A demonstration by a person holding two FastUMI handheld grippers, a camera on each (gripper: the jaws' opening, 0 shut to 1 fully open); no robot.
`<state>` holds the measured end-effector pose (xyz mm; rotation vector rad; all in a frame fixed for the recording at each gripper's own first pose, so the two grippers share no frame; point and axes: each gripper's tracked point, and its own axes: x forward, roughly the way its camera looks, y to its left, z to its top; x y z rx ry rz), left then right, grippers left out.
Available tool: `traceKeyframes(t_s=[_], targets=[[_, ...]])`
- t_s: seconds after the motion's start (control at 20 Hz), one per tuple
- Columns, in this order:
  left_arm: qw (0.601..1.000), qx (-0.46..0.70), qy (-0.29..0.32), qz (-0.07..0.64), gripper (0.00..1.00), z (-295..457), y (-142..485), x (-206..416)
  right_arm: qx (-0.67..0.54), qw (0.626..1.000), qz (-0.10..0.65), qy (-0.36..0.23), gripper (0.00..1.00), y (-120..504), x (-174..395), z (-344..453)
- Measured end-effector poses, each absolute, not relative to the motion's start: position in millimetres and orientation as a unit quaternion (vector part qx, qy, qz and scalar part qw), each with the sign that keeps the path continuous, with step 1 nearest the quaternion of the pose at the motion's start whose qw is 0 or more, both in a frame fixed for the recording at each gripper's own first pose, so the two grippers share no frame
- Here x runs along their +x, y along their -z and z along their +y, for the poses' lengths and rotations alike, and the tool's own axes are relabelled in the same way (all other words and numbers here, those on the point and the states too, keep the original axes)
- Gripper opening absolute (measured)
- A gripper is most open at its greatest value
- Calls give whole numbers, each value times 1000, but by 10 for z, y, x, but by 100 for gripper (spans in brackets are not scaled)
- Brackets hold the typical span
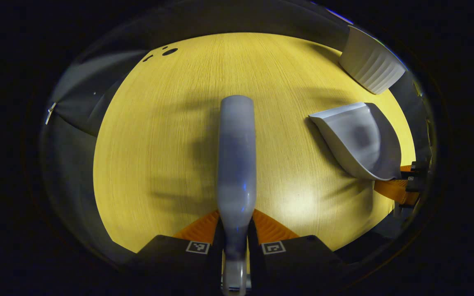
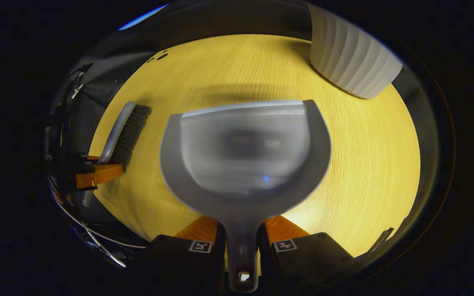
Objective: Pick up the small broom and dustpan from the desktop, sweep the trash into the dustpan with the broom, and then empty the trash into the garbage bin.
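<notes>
My left gripper [image 1: 237,224] is shut on the small grey broom [image 1: 237,156], which points straight ahead over the yellow desktop [image 1: 163,135]. In the right gripper view the broom [image 2: 118,126] shows at the left with its dark bristles turned toward the desk middle. My right gripper [image 2: 241,226] is shut on the handle of the grey dustpan [image 2: 245,152], whose open mouth faces away from me. The pan's inside is blurred. In the left gripper view the dustpan [image 1: 360,139] hangs at the right. A few small dark bits [image 1: 167,52] lie at the desk's far left corner.
A white ribbed garbage bin [image 1: 370,61] stands at the desk's far right corner, and it is nearer in the right gripper view [image 2: 350,61]. Dark floor borders the desk on the left. The desk's near edge runs just under both grippers.
</notes>
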<state>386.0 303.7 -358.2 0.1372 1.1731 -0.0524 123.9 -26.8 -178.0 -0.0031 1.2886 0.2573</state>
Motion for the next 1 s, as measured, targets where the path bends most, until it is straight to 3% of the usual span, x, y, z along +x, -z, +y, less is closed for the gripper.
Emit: traceKeyframes(t_s=[0.1, 0.15, 0.3, 0.35, 0.4, 0.65, 0.8, 1.0], targets=[[834, 76, 28, 546, 33, 3025, 3529, 3859, 9, 794, 595, -125, 47, 1769, 1248, -220], [836, 81, 28, 542, 35, 3036, 3489, 3851, 15, 795, 593, -128, 58, 1744, 1249, -205], [849, 101, 19, 519, 84, 3071, 3311, 3804, 31, 803, 580, -132, 86, 1605, 1272, -175], [857, 102, 14, 505, 100, 3072, 3204, 3791, 34, 806, 576, -132, 100, 1529, 1253, -188], [864, 95, 12, 494, 95, 3035, 3120, 3756, 35, 810, 570, -133, 99, 1445, 1260, -190], [903, 36, 18, 427, 98, 2764, 2533, 3478, -14, 869, 471, -148, 99, 696, 1356, -377], [937, 3, 23, 349, 98, 2567, 2059, 3360, -24, 906, 394, -150, 99, 160, 1447, -445], [975, 4, -16, 221, 98, 2549, 1344, 3200, -11, 943, 292, -156, 99, -521, 1481, -526]])
